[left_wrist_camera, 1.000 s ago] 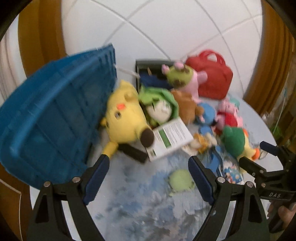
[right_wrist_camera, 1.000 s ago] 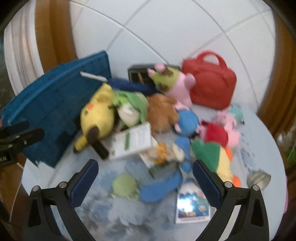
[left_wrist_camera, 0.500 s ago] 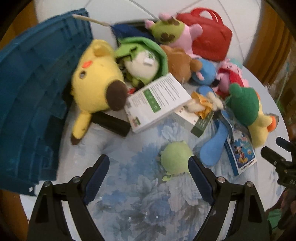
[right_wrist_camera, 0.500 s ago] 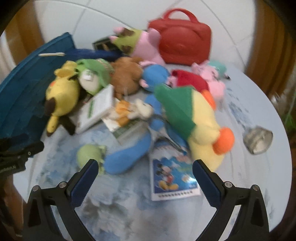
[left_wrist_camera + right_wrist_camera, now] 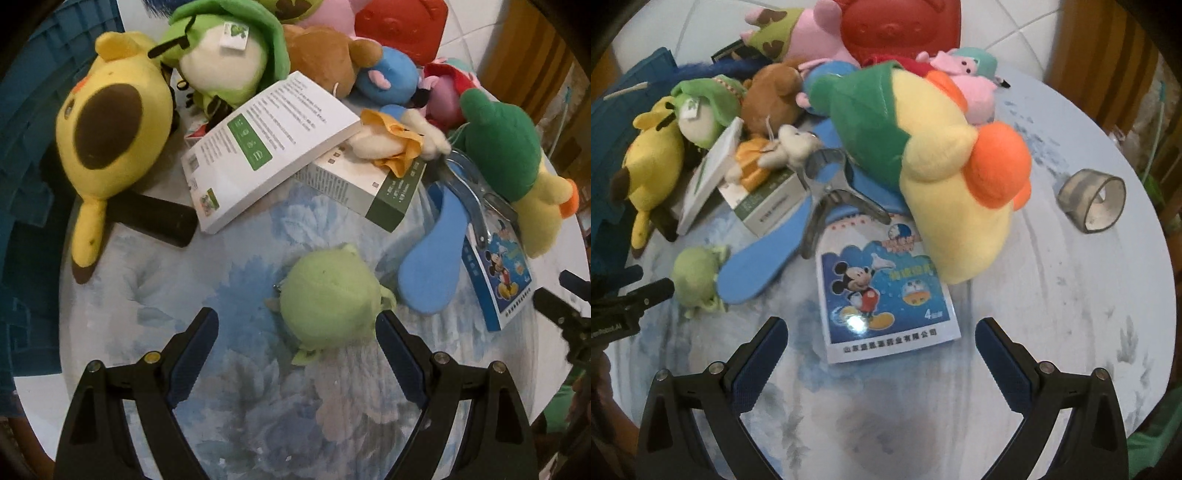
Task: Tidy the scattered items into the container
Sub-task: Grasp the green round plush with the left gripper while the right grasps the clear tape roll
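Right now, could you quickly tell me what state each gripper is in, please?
Left gripper: open, empty, its fingers either side of the small green plush.
Right gripper: open, empty, above the Mickey packet.

The counter (image 5: 240, 424) wears a pale blue cloth with a faded flower print. Near the middle lies a light green plush ball (image 5: 328, 301), beside it a plain blue paddle shape (image 5: 432, 258). On the left sits a yellow plush (image 5: 110, 129) with a dark brown patch, and a dark blue crate (image 5: 22, 147). A white box (image 5: 269, 144) bears a green label. The right booklet (image 5: 886, 291) is blue with a cartoon mouse; the far bag (image 5: 901, 26) is red
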`<action>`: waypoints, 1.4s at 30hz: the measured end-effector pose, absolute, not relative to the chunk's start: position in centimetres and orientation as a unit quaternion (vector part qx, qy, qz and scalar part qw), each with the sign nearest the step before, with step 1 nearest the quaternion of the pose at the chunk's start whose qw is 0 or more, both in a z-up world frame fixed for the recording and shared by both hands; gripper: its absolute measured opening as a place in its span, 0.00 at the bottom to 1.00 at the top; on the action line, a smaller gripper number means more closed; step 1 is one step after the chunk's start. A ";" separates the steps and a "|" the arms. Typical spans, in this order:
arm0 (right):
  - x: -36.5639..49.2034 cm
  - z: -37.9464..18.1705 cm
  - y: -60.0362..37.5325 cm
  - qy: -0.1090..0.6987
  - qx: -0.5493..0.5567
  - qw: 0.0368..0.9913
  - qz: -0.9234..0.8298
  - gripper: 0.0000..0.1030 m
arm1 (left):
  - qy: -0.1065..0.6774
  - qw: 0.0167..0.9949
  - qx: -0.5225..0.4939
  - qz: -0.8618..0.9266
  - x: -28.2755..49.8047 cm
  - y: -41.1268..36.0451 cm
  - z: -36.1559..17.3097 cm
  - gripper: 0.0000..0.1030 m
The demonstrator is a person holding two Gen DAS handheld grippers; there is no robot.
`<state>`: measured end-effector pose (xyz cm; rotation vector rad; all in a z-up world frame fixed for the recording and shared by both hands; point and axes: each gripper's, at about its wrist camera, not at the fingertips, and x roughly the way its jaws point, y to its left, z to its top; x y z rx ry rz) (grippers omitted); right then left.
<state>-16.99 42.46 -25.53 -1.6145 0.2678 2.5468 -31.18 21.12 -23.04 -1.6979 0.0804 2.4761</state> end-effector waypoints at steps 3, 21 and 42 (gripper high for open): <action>-17.2 -25.5 44.5 0.096 -0.529 0.065 0.840 1.00 | 0.023 0.062 -0.573 0.817 -31.9 21.8 -24.2 0.85; -20.1 -25.9 61.2 0.062 -0.550 0.058 0.831 0.77 | -0.069 -0.098 -0.569 0.813 -31.3 24.9 -27.3 0.59; -25.1 -28.2 63.7 0.052 -0.527 0.026 0.848 0.14 | -0.083 -0.139 -0.558 0.814 -30.7 25.1 -25.6 0.58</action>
